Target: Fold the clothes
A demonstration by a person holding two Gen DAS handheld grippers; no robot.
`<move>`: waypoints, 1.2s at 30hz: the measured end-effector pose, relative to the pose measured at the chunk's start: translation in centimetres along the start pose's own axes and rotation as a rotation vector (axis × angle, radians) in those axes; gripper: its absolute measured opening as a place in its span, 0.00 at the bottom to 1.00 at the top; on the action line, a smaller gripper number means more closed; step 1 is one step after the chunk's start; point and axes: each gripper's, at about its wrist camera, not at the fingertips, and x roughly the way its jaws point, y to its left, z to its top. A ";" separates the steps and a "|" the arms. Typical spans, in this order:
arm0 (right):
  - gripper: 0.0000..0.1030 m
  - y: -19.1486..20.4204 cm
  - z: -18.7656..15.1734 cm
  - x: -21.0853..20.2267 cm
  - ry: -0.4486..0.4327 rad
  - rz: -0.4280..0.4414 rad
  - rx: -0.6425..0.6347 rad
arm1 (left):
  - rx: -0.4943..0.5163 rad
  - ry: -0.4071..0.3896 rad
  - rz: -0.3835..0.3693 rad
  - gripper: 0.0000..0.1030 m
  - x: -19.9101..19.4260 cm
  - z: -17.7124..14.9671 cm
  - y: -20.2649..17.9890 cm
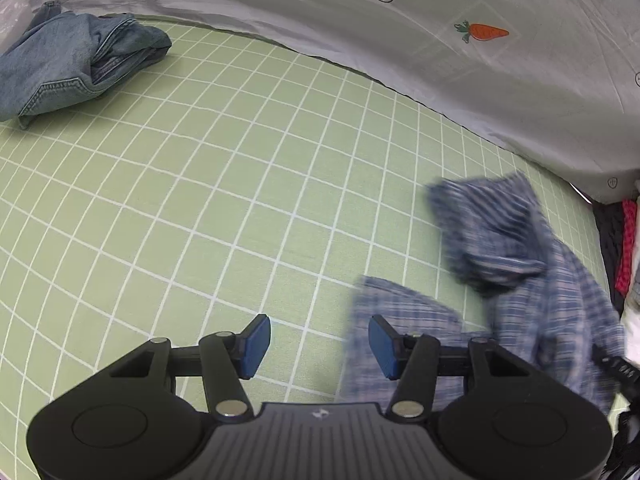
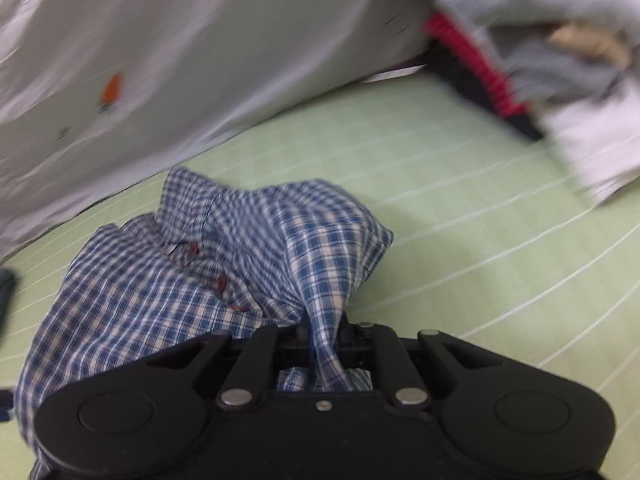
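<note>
A blue and white plaid shirt (image 2: 240, 260) lies crumpled on the green checked sheet (image 2: 460, 208). My right gripper (image 2: 322, 334) is shut on a bunch of its fabric, which rises between the two jaws. In the left wrist view the same shirt (image 1: 520, 272) shows blurred at the lower right, partly lifted off the sheet. My left gripper (image 1: 320, 346) hangs open over the sheet (image 1: 200, 200), its blue pads (image 1: 256, 346) apart with nothing between them. Its right pad stands in front of the shirt's near edge.
Crumpled blue jeans (image 1: 76, 64) lie at the far left of the sheet. A white quilt with a carrot print (image 1: 400, 40) runs along the back. A pile of clothes in red, black, grey and white (image 2: 540, 60) sits at the right.
</note>
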 end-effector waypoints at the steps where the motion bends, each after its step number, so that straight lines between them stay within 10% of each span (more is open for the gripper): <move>1: 0.08 -1.0 0.9 -0.4 -0.035 -0.060 -0.014 | -0.002 -0.001 -0.003 0.54 0.0 0.0 0.0; 9: 0.08 -3.6 8.0 -4.7 -0.322 -0.347 -0.223 | 0.010 -0.011 -0.024 0.54 -0.2 0.2 -0.5; 15: 0.08 -0.7 8.0 -3.5 -0.312 -0.191 -0.189 | -0.005 -0.020 -0.018 0.54 -0.4 0.1 -0.3; 23: 0.09 5.7 0.1 2.2 -0.042 0.104 -0.152 | -0.061 -0.014 0.004 0.54 -0.5 -0.1 1.2; 28: 0.13 6.1 -2.3 3.4 0.046 0.131 -0.155 | -0.055 -0.022 0.001 0.54 -0.8 -0.1 1.1; 36: 0.64 0.8 2.0 -2.4 -0.116 0.227 0.027 | -0.036 -0.025 -0.001 0.55 -0.7 -0.3 0.6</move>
